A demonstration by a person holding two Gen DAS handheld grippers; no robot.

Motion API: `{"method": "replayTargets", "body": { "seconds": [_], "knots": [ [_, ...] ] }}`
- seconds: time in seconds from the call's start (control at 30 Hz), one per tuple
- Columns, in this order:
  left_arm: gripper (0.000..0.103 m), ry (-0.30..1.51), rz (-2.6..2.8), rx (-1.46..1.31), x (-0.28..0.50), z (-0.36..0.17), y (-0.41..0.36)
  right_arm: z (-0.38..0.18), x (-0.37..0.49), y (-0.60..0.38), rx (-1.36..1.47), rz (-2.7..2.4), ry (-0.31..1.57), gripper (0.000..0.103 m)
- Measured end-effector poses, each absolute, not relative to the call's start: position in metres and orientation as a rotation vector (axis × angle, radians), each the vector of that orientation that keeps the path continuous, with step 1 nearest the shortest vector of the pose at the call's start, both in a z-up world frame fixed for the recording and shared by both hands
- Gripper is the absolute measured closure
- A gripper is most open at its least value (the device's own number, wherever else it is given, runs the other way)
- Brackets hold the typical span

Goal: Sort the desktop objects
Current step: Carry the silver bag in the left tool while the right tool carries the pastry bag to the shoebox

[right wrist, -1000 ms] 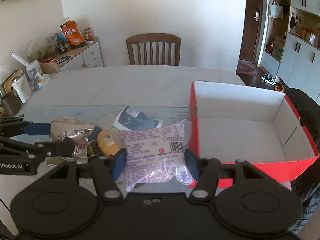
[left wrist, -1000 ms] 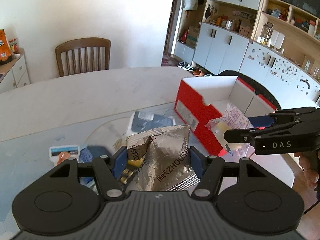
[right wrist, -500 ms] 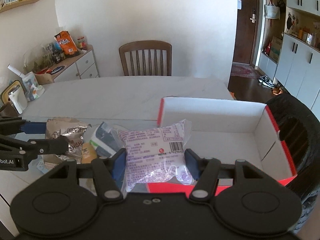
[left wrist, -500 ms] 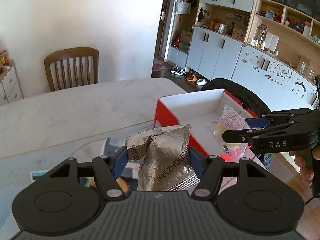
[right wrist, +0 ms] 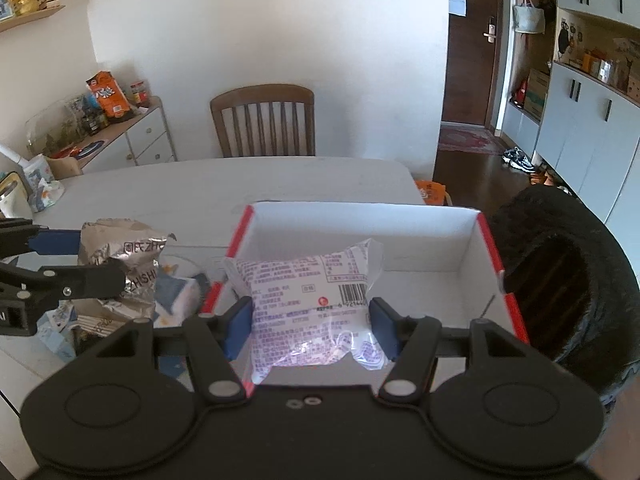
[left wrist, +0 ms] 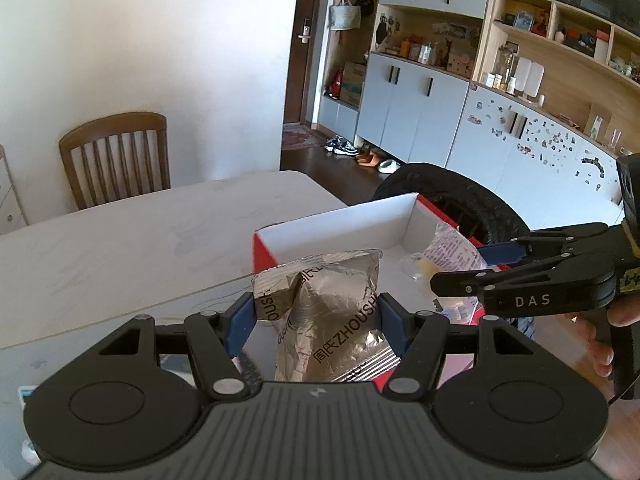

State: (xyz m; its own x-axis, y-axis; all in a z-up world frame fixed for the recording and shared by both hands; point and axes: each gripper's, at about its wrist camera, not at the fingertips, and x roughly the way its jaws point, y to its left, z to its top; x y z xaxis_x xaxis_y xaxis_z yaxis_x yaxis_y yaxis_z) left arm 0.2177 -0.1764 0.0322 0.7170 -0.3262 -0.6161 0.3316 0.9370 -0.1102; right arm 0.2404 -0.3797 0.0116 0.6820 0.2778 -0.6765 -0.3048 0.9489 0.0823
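The left tongs (left wrist: pixel 316 322) grip a crumpled silver foil bag (left wrist: pixel 334 320) between their blue pads (left wrist: pixel 239 326), holding it in the air at the near-left corner of a red box (left wrist: pixel 262 254) with white inner walls. In the right wrist view the same foil bag (right wrist: pixel 120 264) hangs left of the box (right wrist: pixel 494 256), outside it, above a small heap of packets (right wrist: pixel 180 294) lying on the surface (right wrist: pixel 200 188).

The right tongs (right wrist: pixel 310 326) are closed on a clear plastic packet (right wrist: pixel 308 304) printed with purple text and a barcode. That packet hangs over the open box, above its near edge, with the white floor of the box showing beyond it. From the left wrist view the right tongs (left wrist: pixel 460 270) reach in from the right, and the packet (left wrist: pixel 444 258) sits at their tips over the right part of the box. A hand (left wrist: pixel 608 338) holds their handle at the right edge.

Just right of the box a black tyre-like ring (right wrist: pixel 568 280) stands off the edge of the surface. Farther on, the pale surface runs bare to its far edge, where a wooden chair (right wrist: pixel 262 120) stands against the white wall. At the far left a low drawer cabinet (right wrist: pixel 136 140) carries bags and jars; at the far right grey cupboards (left wrist: pixel 408 108) and open shelves line the wall, with shoes (left wrist: pixel 352 152) on the dark floor.
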Motion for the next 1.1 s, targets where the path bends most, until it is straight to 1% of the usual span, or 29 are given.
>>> {"method": "replayTargets", "body": {
  "seconds": [0.3, 0.73, 1.1],
  "knots": [
    [0.038, 0.71, -0.402, 0.055, 0.248, 0.024, -0.216, -0.001, 0.258, -0.404, -0.045, 0.302, 0.77, 0.041],
    [0.038, 0.824, -0.443, 0.14, 0.301, -0.006, -0.253, -0.03, 0.291, -0.416, -0.064, 0.292, 0.932, 0.041],
    [0.038, 0.885, -0.438, 0.263, 0.337, -0.033, -0.274, -0.051, 0.312, -0.417, -0.097, 0.296, 0.965, 0.043]
  ]
}}
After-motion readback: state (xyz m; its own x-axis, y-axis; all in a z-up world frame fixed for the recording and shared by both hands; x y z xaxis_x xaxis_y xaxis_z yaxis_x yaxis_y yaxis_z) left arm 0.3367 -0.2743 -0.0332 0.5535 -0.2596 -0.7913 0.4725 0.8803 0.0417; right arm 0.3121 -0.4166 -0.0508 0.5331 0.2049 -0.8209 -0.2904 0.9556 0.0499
